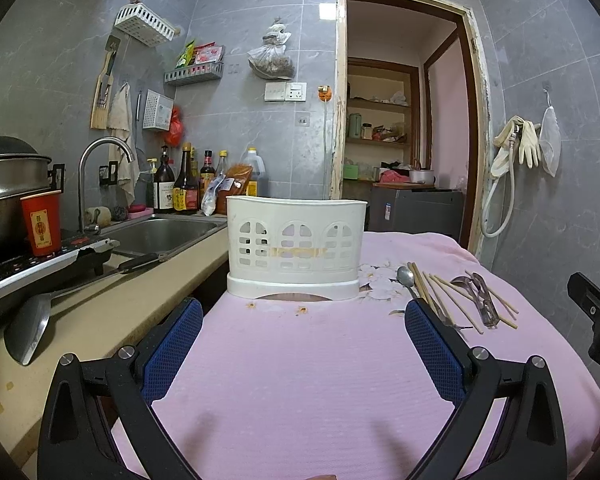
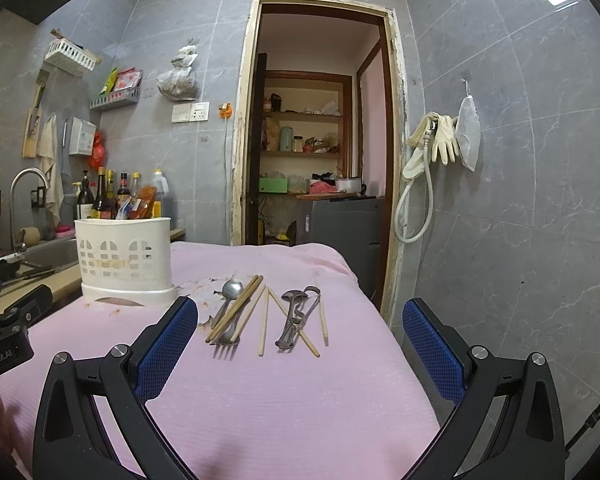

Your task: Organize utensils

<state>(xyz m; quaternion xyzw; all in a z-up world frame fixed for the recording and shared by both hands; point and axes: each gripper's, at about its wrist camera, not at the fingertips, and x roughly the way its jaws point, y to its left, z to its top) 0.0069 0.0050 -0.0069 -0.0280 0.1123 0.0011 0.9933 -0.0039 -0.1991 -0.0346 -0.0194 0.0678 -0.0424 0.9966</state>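
A white slotted utensil holder (image 1: 296,244) (image 2: 125,262) stands upright at the far left of the pink cloth (image 1: 300,380) (image 2: 292,392). To its right lie loose utensils: a metal spoon (image 2: 232,290), a fork (image 2: 226,346), several wooden chopsticks (image 2: 263,320) and a bunch of dark spoons (image 2: 296,312). My left gripper (image 1: 304,332) is open and empty, facing the holder from a short way back. My right gripper (image 2: 300,332) is open and empty, with the utensil pile between and just beyond its fingers. In the left wrist view the chopsticks (image 1: 456,300) lie to the right.
Left of the cloth runs a counter (image 1: 112,312) with a steel sink (image 1: 160,236), a tap, sauce bottles (image 1: 184,188), a red cup (image 1: 42,222), a pot and a ladle (image 1: 28,332). A doorway (image 2: 320,140) opens behind. The cloth's right edge drops off beside a tiled wall.
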